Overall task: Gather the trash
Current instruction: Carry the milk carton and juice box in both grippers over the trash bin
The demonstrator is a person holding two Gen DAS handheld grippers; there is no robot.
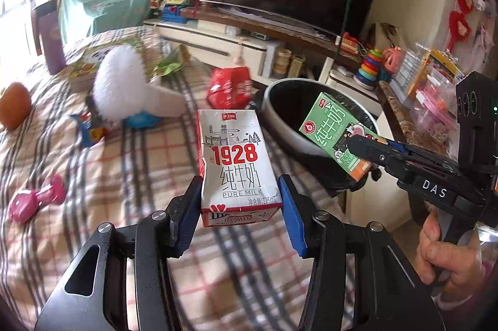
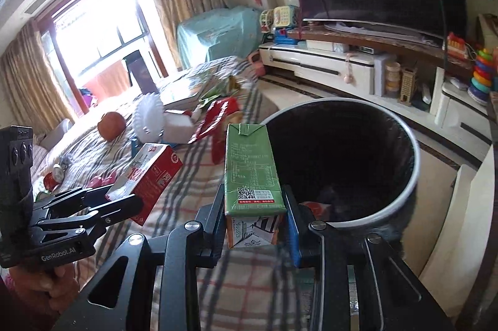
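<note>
"1928 PURE MILK" on white carton [image 1: 238, 166]; "DAS" on right tool [image 1: 373, 156].

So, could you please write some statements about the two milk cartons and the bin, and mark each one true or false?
1. The left gripper grips a white and red carton printed "1928". True.
2. The right gripper is empty. False: it is shut on a green carton.
3. The trash bin has a lid closed on top. False: its top is open and the dark inside shows.
4. The green carton is close to the bin's rim. True.
5. The white and red carton lies inside the bin. False: it is in the left gripper, above the plaid cloth.
</note>
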